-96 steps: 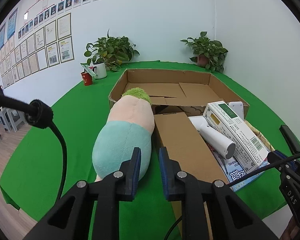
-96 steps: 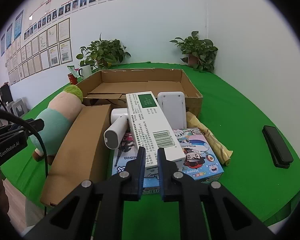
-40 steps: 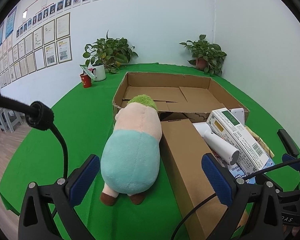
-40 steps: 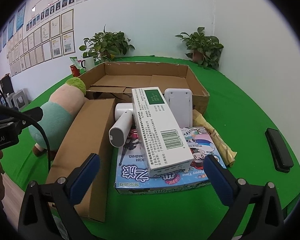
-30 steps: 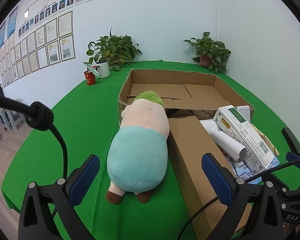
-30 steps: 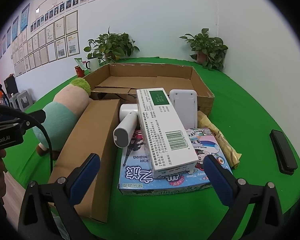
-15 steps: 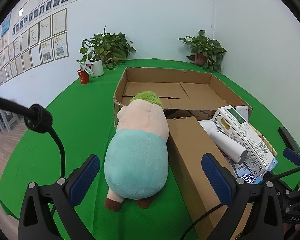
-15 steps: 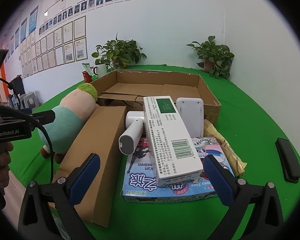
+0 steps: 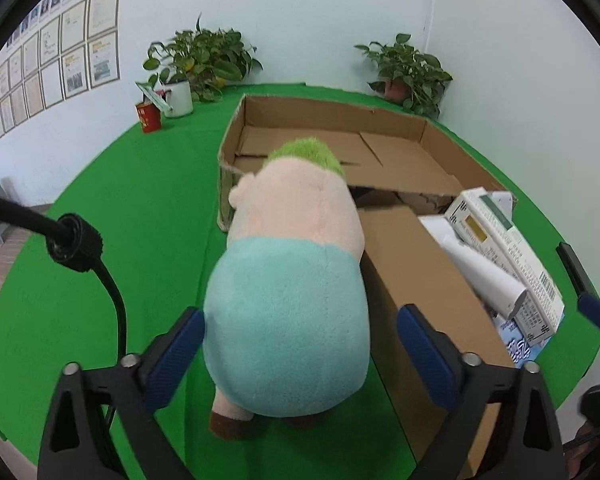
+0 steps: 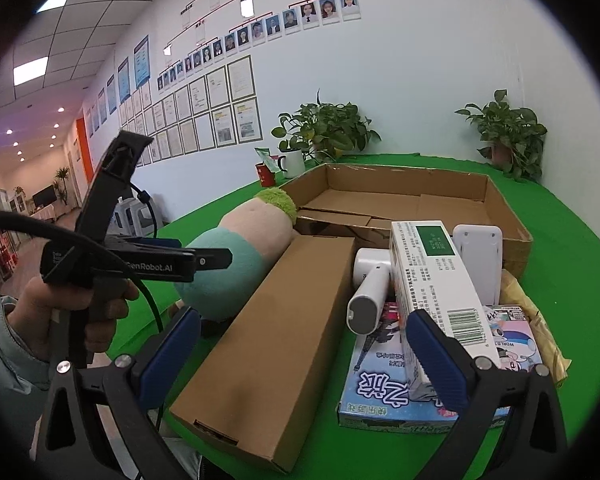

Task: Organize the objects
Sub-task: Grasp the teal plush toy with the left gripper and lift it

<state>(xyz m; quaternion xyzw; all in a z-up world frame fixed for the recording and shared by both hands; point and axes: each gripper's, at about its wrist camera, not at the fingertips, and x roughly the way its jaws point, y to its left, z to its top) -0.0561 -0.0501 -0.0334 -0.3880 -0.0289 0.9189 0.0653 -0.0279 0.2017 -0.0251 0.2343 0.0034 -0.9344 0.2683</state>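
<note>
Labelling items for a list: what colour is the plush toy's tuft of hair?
Bright green, clearest in the left wrist view.

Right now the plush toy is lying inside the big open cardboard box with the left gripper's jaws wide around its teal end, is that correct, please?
Not quite. The plush toy lies on the green table, outside the big open cardboard box, only its green-haired head resting against the near wall. The left wrist view shows this. The left gripper does have its jaws wide around the teal end; they have just been closing in on it.

Our grippers (image 9: pixel 296 356) are black frames with blue pads (image 9: pixel 172 356) and silver screws. A black cable (image 9: pixel 76 240) trails off. We wear a pale sleeve (image 10: pixel 4 356).
</note>
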